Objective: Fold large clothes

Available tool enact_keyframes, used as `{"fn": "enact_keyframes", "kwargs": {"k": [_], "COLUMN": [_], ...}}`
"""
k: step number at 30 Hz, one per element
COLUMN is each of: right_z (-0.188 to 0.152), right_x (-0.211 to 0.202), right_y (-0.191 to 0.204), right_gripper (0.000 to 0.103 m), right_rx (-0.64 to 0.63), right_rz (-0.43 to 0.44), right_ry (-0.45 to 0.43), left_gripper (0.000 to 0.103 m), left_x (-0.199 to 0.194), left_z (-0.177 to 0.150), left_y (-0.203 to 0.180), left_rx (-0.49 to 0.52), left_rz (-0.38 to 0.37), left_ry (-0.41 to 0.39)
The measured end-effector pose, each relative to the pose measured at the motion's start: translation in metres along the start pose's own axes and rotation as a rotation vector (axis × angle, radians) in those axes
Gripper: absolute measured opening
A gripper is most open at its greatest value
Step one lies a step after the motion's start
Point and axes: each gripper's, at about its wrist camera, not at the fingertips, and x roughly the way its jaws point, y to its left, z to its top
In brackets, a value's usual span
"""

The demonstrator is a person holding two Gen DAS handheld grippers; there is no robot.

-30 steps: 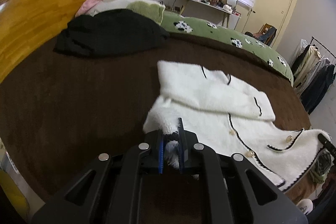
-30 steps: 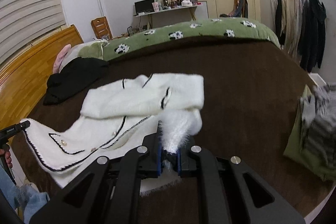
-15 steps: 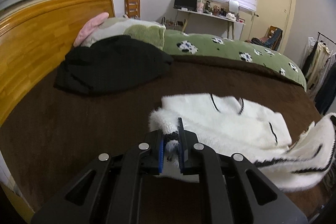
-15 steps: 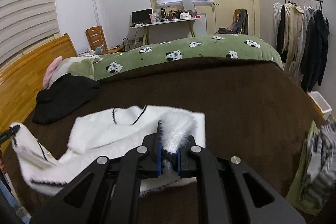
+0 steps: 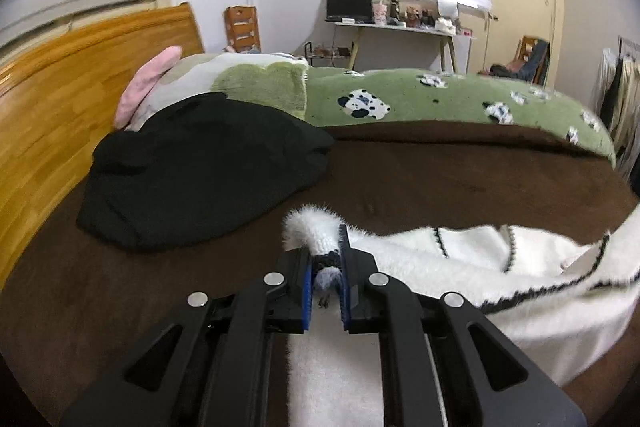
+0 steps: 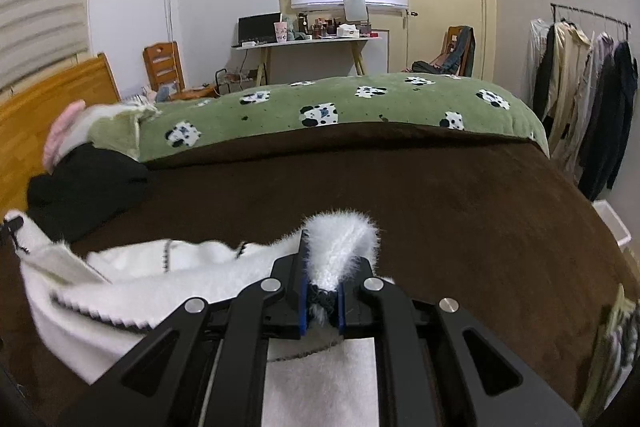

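A fluffy white cardigan [image 5: 500, 267] with black trim hangs slack between my two grippers, low over the brown bedspread [image 5: 440, 179]. My left gripper [image 5: 326, 259] is shut on one bunched edge of it, a white tuft sticking up between the blue pads. My right gripper [image 6: 322, 279] is shut on another bunched edge of the same cardigan [image 6: 120, 283], which trails off to the left in the right wrist view. Part of the garment drapes under each gripper body and is hidden there.
A black garment [image 5: 200, 171] lies heaped by the pillows [image 5: 248, 83] and the wooden headboard [image 5: 60, 87]. A green cow-print blanket [image 6: 340, 111] runs along the far side. A clothes rack [image 6: 580, 87] stands right; striped clothing [image 6: 612, 339] lies at the bed's right edge.
Both grippers have carried the cardigan's near edge across the bed toward the green blanket, lifting it off the spread. The flat jacket with its buttons has bunched into a slack hanging band.
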Motion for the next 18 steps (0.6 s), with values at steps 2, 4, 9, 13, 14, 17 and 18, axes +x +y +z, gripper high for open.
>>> {"fn": "enact_keyframes", "kwargs": {"k": [2, 4, 9, 13, 14, 17, 18], "right_z": [-0.004, -0.010, -0.024, -0.041, -0.044, -0.053, -0.054], "right_x": [0.019, 0.040, 0.078, 0.106, 0.113, 0.126, 0.127], "right_y": [0.001, 0.001, -0.011, -0.022, -0.024, -0.028, -0.028], "right_gripper": [0.010, 0.010, 0.010, 0.011, 0.011, 0.012, 0.012], "right_rx": [-0.009, -0.023, -0.017, -0.002, 0.001, 0.018, 0.032], "right_rz": [-0.011, -0.026, -0.044, -0.045, -0.044, -0.046, -0.046], "right_ry": [0.006, 0.012, 0.052, 0.112, 0.128, 0.159, 0.160], "left_gripper": [0.013, 0.013, 0.013, 0.014, 0.014, 0.015, 0.016], "left_x": [0.020, 0.042, 0.090, 0.123, 0.129, 0.140, 0.141], "left_z": [-0.003, -0.009, -0.022, -0.029, -0.032, -0.039, -0.041], "left_y": [-0.005, -0.008, -0.005, -0.005, -0.006, -0.006, -0.005], "left_rx": [0.008, 0.006, -0.009, 0.002, 0.008, 0.006, -0.013], "left_rz": [0.005, 0.018, 0.040, 0.042, 0.043, 0.043, 0.037], "left_ry": [0.003, 0.004, 0.055, 0.131, 0.147, 0.175, 0.182]}}
